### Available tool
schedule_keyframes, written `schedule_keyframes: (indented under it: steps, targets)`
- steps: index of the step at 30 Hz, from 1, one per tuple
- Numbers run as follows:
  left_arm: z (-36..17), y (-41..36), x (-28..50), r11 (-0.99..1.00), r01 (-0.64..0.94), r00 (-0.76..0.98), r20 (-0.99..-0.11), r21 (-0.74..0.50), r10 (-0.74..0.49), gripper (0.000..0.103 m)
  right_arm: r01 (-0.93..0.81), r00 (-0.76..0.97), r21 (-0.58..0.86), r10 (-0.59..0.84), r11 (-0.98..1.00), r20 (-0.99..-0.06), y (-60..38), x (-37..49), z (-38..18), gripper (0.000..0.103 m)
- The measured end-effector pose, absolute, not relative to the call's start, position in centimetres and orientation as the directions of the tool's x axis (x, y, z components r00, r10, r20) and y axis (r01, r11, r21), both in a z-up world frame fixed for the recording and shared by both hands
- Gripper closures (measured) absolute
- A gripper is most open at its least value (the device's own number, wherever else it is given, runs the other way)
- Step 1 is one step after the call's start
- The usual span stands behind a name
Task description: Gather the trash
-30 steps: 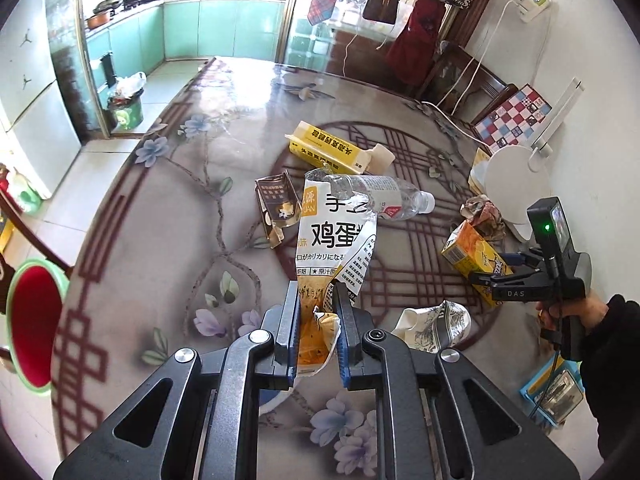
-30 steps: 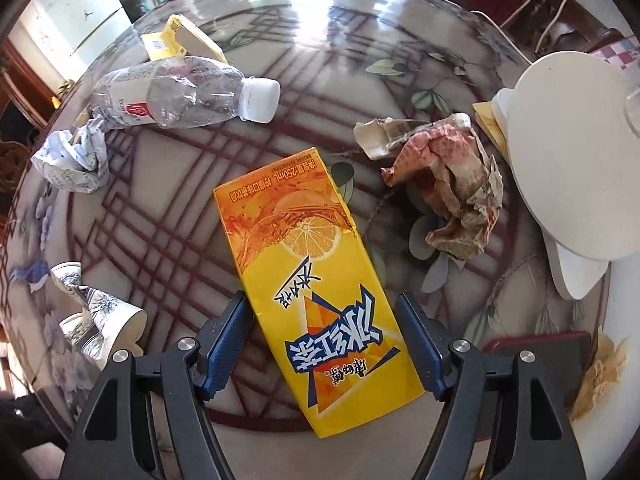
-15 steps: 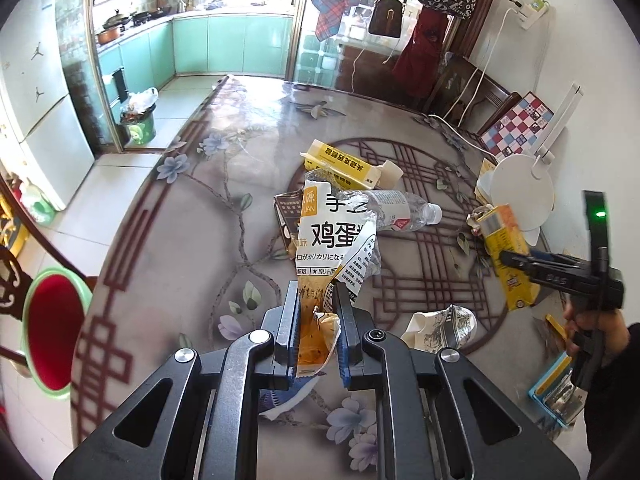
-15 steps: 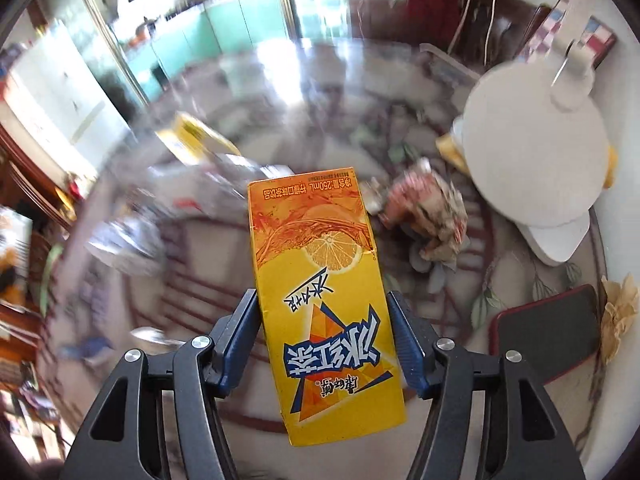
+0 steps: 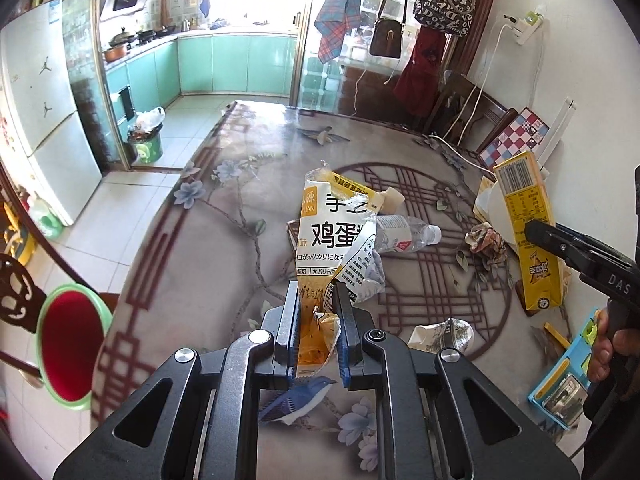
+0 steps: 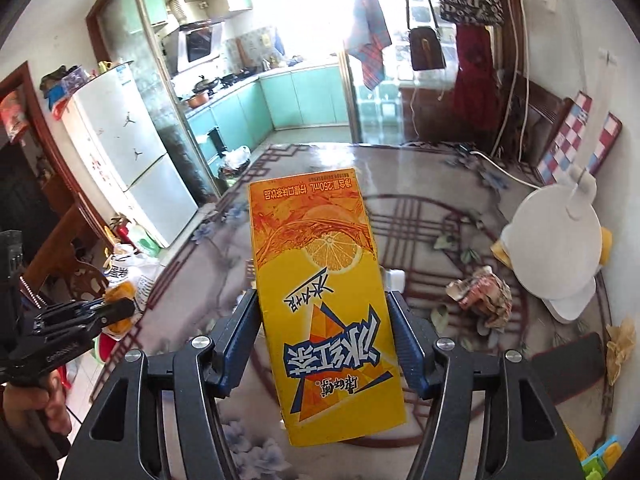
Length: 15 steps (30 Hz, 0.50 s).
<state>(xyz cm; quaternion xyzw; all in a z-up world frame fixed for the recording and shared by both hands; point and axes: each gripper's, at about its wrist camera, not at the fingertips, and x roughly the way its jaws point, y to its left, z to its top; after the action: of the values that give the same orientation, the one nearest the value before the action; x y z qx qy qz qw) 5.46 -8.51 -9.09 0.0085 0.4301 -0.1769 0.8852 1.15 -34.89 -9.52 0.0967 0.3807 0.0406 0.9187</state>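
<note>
My left gripper (image 5: 316, 332) is shut on a white and yellow snack wrapper (image 5: 336, 232) and holds it up above the round table (image 5: 224, 216). My right gripper (image 6: 324, 336) is shut on a yellow iced-tea carton (image 6: 324, 300), lifted clear of the table; the carton also shows in the left wrist view (image 5: 528, 232). On the table lie a clear plastic bottle (image 5: 404, 232), a yellow box (image 5: 360, 192), a crumpled paper ball (image 5: 486, 240) and a crushed paper cup (image 5: 444, 334).
A green bin with a red inside (image 5: 68, 344) stands on the floor left of the table. A white round lamp base (image 6: 556, 240) and a dark phone (image 6: 568, 364) sit on the table's right side. A small bin (image 5: 146, 140) stands by the kitchen door.
My right gripper closed on the carton and lifted it off the table to upright. My left gripper rose higher with the wrapper still held.
</note>
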Motion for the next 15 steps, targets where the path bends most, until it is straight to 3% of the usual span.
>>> schedule_keyframes:
  steps: [15]
  targets:
    - [-8.5,-1.1,7.8,0.946,0.3,0.6,-0.746,-0.125,-0.289,0.088,-0.043,0.722,0.22,0.182,0.975,-0.668,-25.3,2.3,-7.0,0.041]
